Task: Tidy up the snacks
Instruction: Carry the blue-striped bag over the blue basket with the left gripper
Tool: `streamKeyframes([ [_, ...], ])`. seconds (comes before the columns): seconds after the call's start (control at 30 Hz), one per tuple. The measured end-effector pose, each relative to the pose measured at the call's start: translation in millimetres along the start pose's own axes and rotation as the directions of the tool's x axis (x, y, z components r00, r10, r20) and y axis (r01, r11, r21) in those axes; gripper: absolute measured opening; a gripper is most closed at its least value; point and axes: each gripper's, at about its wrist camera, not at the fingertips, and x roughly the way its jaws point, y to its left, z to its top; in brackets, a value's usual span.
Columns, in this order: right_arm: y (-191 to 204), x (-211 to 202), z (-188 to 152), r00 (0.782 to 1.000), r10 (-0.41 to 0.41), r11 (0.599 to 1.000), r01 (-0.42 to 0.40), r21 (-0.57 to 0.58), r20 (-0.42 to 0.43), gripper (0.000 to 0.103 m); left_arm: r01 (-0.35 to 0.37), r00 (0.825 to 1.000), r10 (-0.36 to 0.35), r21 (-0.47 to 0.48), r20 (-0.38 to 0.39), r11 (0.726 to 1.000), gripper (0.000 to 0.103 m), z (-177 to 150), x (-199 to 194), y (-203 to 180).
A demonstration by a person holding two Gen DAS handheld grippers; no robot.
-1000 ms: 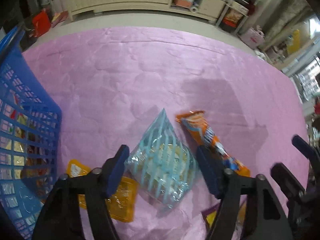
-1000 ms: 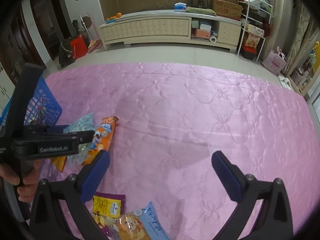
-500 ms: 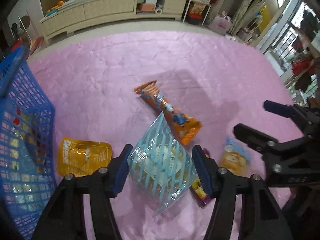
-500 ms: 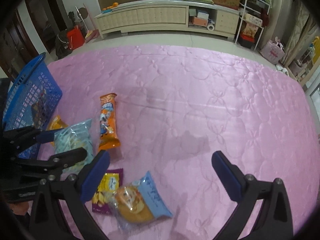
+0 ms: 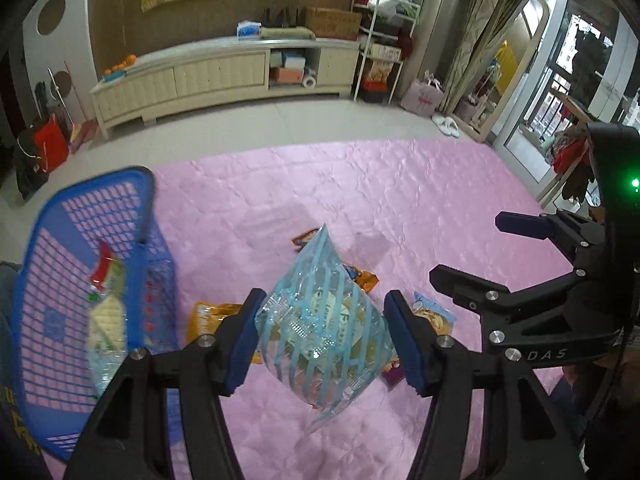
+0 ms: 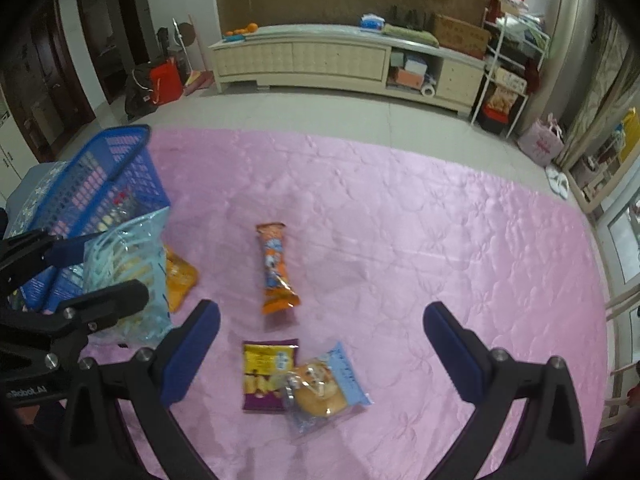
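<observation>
My left gripper [image 5: 326, 330] is shut on a light-blue striped snack bag [image 5: 320, 320] and holds it lifted above the pink quilt, just right of the blue basket [image 5: 56, 260], which holds several snacks. The same bag [image 6: 128, 264] shows at the left of the right wrist view beside the basket [image 6: 100, 176]. My right gripper [image 6: 320, 344] stands open and empty above a purple and yellow packet [image 6: 266, 374] and a bun in a blue wrapper [image 6: 324, 392]. An orange snack bar [image 6: 276, 268] and a yellow-orange packet [image 6: 180, 276] lie on the quilt.
The pink quilt [image 6: 440, 240] covers the whole work surface. Beyond its far edge are a tiled floor, a long cream cabinet [image 6: 320, 60] and shelves at the right. The right gripper's black body [image 5: 560, 292] hangs close at the right of the left wrist view.
The left gripper has lifted the striped bag off the quilt and carried it up and toward the basket. The right gripper has risen and drawn back; more snacks now show beneath it.
</observation>
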Motion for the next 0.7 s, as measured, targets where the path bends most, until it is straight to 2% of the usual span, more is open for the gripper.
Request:
streamKeyframes([
  [0.2,27,-8,7,1.0,0.016,1.0,-0.016,-0.024,0.022,0.103,-0.029,0.998,0.028,0.024,0.048,0.999,0.058,5,-18,18],
  [0.43,59,-3,12,0.998,0.055,0.994,-0.053,-0.095,0.017,0.103,-0.065,0.99,0.069,-0.037,0.126,0.997,0.058,4,-43,53],
  [0.7,100,28,10,0.994,0.106,0.969,-0.107,-0.221,-0.019,0.103,-0.141,0.98,0.153,-0.101,0.124,0.985,0.058,-15,-62,99],
])
